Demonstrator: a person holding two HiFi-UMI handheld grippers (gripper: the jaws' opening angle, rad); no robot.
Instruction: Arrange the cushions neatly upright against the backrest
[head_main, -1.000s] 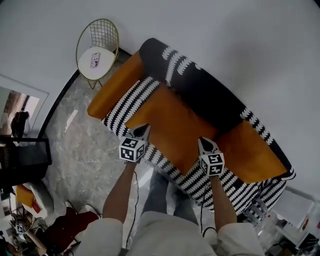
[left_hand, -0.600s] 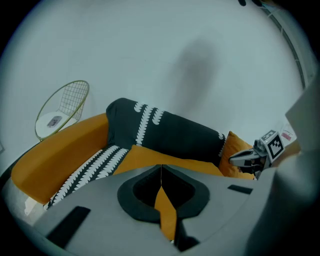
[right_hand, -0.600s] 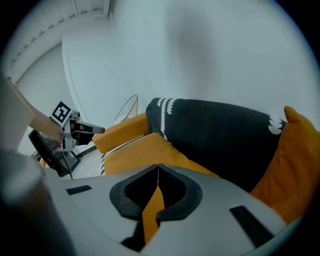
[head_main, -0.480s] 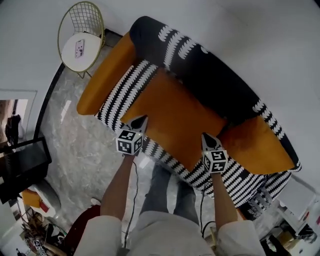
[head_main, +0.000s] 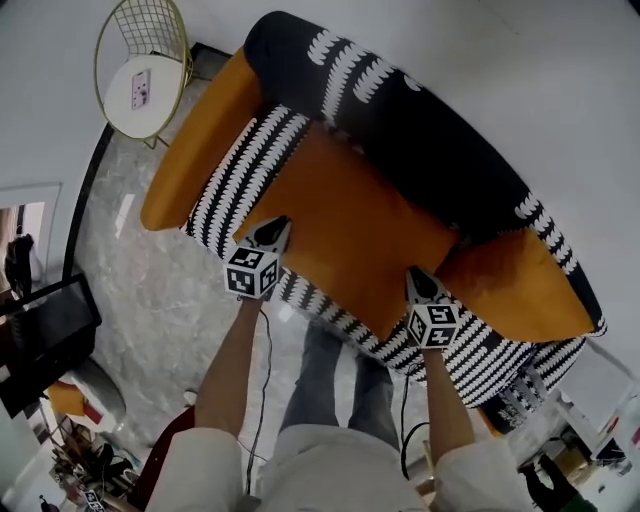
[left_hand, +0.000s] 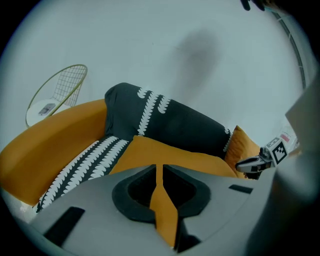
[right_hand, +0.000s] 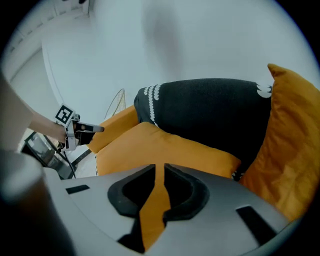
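Head view gives me the sofa from above. The big orange cushion (head_main: 350, 235) lies flat on the striped seat (head_main: 235, 185), its far edge close to the black backrest (head_main: 420, 140) but not leaning on it. That is the one the task wants stood up. A second orange cushion (head_main: 510, 285) stands on edge at the right end of the sofa, so I judge it needs little more than straightening.

I have the left gripper (head_main: 275, 226) at the flat cushion's near left corner and the right gripper (head_main: 418, 277) at its near right edge. They sit one to each side so that a cushion this wide can come up evenly instead of twisting. From this height I cannot quite tell whether either tip touches the fabric.

In the left gripper view and the right gripper view, both pairs of jaws are pressed together with nothing caught between them. Only orange fabric shows beyond the slit, so neither has a grip yet.

My reading is that the jaws must part and take the near edge before the cushion can be tipped back against the backrest. The cushion looks soft and broad, so a pinch on one corner alone could let it sag or fold.
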